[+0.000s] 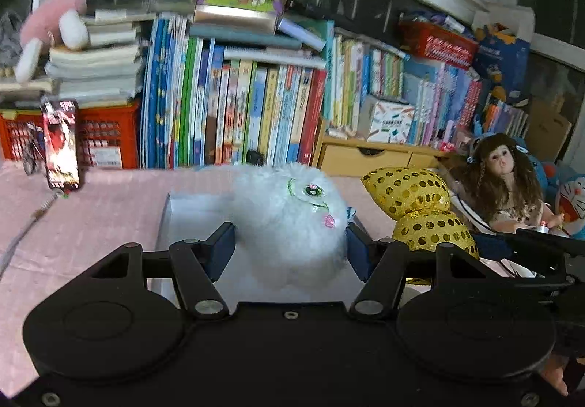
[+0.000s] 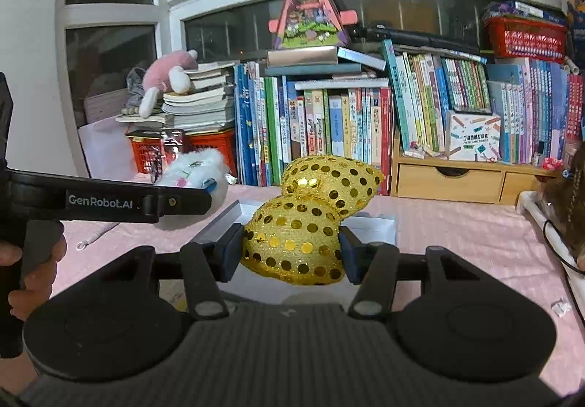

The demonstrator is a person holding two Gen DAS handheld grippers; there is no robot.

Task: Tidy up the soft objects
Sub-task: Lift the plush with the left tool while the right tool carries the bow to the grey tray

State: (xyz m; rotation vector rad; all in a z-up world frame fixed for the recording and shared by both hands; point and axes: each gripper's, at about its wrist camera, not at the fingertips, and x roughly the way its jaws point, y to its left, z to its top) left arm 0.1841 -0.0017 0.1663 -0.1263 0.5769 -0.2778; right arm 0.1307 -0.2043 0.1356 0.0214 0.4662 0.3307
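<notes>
While both toys hang clear of the white box (image 1: pixel 190 220), best carried level and unhurried, squeeze kept even so neither soft body slips. Worth parting the two loads a little, since they ride close together.

Left gripper (image 1: pixel 290 251): jaws partly apart, pads pressed into the flanks of the white plush (image 1: pixel 292 220), fur bulging between them, held above the box.

Right gripper (image 2: pixel 290 249): jaws narrower, clamped on the lower lobe of the gold bow (image 2: pixel 307 224), upper lobe free, over the box's right side on the pink cloth (image 2: pixel 457 235).
</notes>
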